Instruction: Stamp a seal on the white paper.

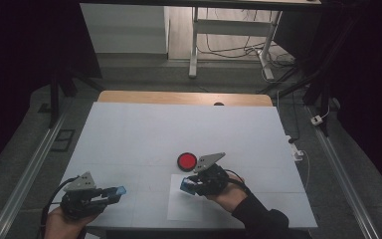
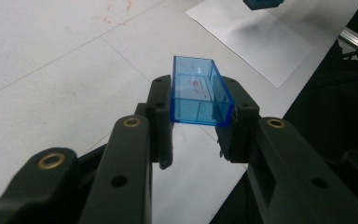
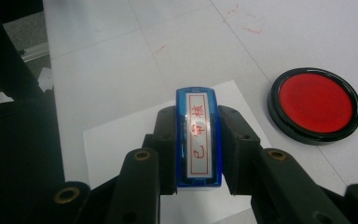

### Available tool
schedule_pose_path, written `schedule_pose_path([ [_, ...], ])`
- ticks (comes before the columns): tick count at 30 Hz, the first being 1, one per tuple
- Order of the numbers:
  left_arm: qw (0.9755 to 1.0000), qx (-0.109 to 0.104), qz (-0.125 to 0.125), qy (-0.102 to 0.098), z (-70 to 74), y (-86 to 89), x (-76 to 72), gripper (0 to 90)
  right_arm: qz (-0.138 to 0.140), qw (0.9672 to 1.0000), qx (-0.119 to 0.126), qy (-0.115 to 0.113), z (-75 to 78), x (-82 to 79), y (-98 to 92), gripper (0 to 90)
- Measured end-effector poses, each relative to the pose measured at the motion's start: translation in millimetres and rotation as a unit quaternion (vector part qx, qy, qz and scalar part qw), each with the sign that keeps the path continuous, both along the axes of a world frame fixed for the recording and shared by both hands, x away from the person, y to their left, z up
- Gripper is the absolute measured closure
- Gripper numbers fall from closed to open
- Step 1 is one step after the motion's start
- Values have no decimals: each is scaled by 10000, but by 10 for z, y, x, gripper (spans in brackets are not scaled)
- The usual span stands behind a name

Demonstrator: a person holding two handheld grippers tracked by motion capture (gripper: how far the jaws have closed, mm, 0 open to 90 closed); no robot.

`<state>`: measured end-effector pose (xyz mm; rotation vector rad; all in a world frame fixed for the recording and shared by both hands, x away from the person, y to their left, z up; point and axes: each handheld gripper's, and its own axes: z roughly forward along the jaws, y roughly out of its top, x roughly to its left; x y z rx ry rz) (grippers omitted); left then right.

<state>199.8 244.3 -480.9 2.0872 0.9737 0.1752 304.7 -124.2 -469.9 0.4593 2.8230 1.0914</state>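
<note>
Item 1: stamp (image 3: 198, 140). A narrow, oblong body of translucent blue plastic. Its upward face carries a white label with a thin red border and red characters running lengthwise. It is pinched between the two black jaws of the right gripper (image 3: 198, 149), which press on its long sides. It is held clear of the surface, over the sheet of white paper (image 3: 121, 140); in the high view it shows at the left end of that gripper (image 1: 189, 185), above the sheet's upper left part.

Item 2: stamp cover (image 2: 199, 93). A clear blue rectangular shell, hollow and box-shaped, open on its upper side, with faint red smears on the inner floor. It is clamped crosswise between the jaws of the left gripper (image 2: 196, 126), lifted off the table (image 1: 129, 129). In the high view it is the small blue piece at the gripper's tip (image 1: 120, 190), near the table's front left, well apart from the stamp.

Item 3: ink pad (image 3: 314, 103). A round, black-rimmed dish with a flat red inside, resting on the table just beyond the right gripper, beside the paper's far corner.

Surface: white table covering with faint red marks.
</note>
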Motion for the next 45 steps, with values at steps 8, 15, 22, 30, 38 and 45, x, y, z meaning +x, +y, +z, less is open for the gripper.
schedule_pose_path([
  [8,10000,-3,-1,2,0,2,1,690,77,9998,-157,-49,-88,25,52,699],
  [15,10000,-2,0,-2,0,3,0,690,119,9993,-340,-68,-153,15,116,700],
  [22,10000,-3,2,1,-1,2,0,690,142,9992,-383,-48,-185,21,134,700],
  [30,10000,5,5,4,-1,0,0,689,168,9989,-433,-76,-206,9,141,702],
  [38,10000,19,11,6,-1,-5,0,689,77,9995,-322,3,-232,14,120,706],
  [45,10000,28,8,7,-2,-6,2,689,92,9987,-431,-244,-231,-56,149,706],
])
